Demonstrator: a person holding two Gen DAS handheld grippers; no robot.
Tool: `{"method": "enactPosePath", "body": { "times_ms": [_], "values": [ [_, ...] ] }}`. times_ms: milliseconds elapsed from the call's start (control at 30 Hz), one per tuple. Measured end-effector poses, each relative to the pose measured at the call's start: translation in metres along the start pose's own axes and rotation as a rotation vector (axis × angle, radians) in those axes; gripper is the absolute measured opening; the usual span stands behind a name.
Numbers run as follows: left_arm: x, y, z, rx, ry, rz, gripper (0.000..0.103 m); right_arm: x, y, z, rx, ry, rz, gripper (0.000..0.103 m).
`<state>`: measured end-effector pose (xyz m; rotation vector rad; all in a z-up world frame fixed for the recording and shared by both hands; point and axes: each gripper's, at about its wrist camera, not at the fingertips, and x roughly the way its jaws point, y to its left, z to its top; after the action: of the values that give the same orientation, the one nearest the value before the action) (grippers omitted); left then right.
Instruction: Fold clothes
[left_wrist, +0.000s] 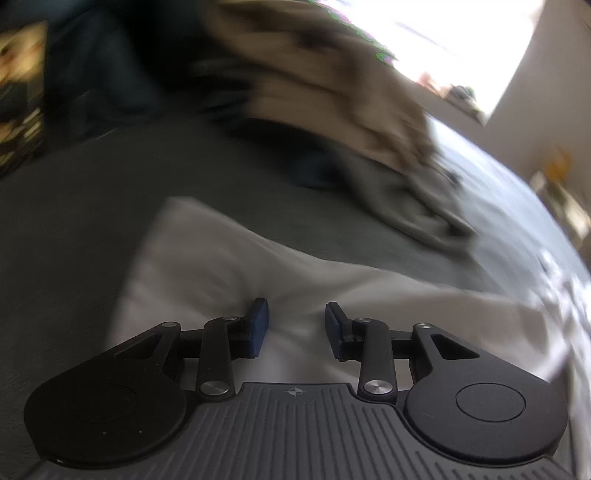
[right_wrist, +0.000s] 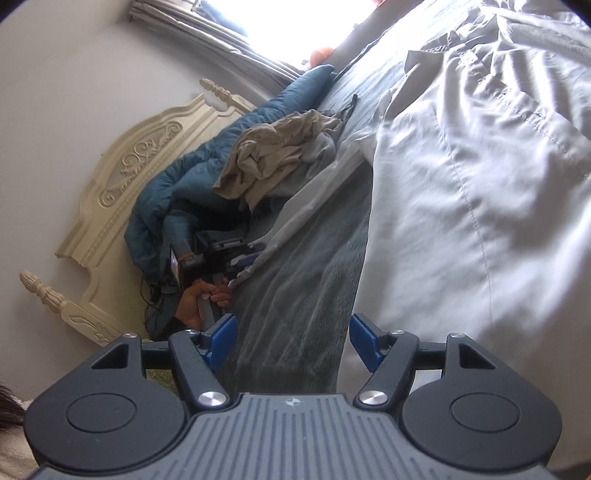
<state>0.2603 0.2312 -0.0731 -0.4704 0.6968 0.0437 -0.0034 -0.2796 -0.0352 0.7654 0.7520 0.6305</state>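
- Though smeared by motion, enough to read in the left wrist view: left gripper (left_wrist: 295, 325) low over white cloth, jaws partway open, blue pads (left_wrist: 260, 325) clearly apart.
- White cloth across the whole gap between those pads, with creases running in toward them; cannot tell whether pinched there or merely lying underneath.
- That cloth part of a pale shirt (left_wrist: 229, 266), spread on a dark grey-blue bedspread (left_wrist: 92, 221).
- Beyond the shirt and apart from it, a crumpled beige garment (left_wrist: 332, 103), too blurred for detail.
- In the right wrist view, right gripper (right_wrist: 293, 343) opened wide and holding nothing, with only bare bedspread (right_wrist: 295, 295) between its blue pads (right_wrist: 225, 336).
- Just to the right of that gripper, the main body of the shirt (right_wrist: 480, 184), wrinkled, stitched seams showing, filling most of the right half of the view.
- From the shirt's edge, a sleeve (right_wrist: 306, 206) drawn out as a long narrow strip across the bedspread, ending at the left gripper (right_wrist: 242, 264).
- Around that gripper's handle, a hand (right_wrist: 195, 299).
- Farther up the bed, the beige garment (right_wrist: 273, 155) heaped near the sleeve and resting on a teal quilt (right_wrist: 177, 192).
- Behind the quilt, a cream carved headboard (right_wrist: 129, 177) against a plain wall.
- At the top, a grey curtain (right_wrist: 207, 29) beside a window washed out by glare.
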Motion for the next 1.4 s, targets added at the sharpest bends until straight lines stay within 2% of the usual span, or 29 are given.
{"method": "enactPosePath", "body": {
  "times_ms": [133, 367, 500, 633, 733, 800, 933, 1000, 1133, 1167, 1333, 1400],
  "values": [
    [-0.012, 0.033, -0.001, -0.139, -0.059, -0.037, 0.030, -0.005, 0.012, -0.008, -0.013, 0.000, -0.037, 0.071],
    [-0.067, -0.032, -0.027, 0.014, -0.090, -0.145, 0.034, -0.015, 0.028, -0.021, -0.067, -0.009, -0.096, 0.071],
    [-0.099, -0.070, -0.043, 0.105, -0.107, -0.207, 0.038, -0.041, 0.029, -0.028, -0.133, -0.043, -0.155, 0.071],
    [-0.131, -0.108, -0.058, 0.197, -0.123, -0.269, 0.047, -0.072, 0.014, -0.029, -0.109, -0.109, -0.200, 0.071],
    [-0.129, -0.163, -0.106, 0.322, -0.018, -0.363, 0.047, -0.089, -0.002, -0.028, -0.097, -0.160, -0.254, 0.069],
    [-0.123, -0.198, -0.140, 0.403, 0.051, -0.438, 0.048, -0.095, -0.008, -0.027, -0.120, -0.180, -0.304, 0.064],
    [-0.112, -0.250, -0.195, 0.564, 0.113, -0.536, 0.048, -0.087, -0.014, -0.018, -0.268, -0.194, -0.408, 0.050],
    [-0.107, -0.262, -0.217, 0.642, 0.135, -0.549, 0.048, -0.080, -0.017, -0.016, -0.365, -0.182, -0.476, 0.045],
    [-0.097, -0.266, -0.252, 0.743, 0.177, -0.473, 0.048, -0.066, -0.042, -0.020, -0.476, -0.115, -0.618, 0.033],
    [-0.092, -0.263, -0.255, 0.752, 0.185, -0.450, 0.048, -0.067, -0.047, -0.022, -0.489, -0.116, -0.613, 0.030],
    [-0.101, -0.258, -0.238, 0.642, 0.203, -0.475, 0.049, -0.073, -0.046, -0.025, -0.529, -0.115, -0.600, 0.030],
    [-0.107, -0.262, -0.233, 0.632, 0.188, -0.476, 0.049, -0.081, -0.043, -0.025, -0.519, -0.128, -0.582, 0.031]
  ]
}}
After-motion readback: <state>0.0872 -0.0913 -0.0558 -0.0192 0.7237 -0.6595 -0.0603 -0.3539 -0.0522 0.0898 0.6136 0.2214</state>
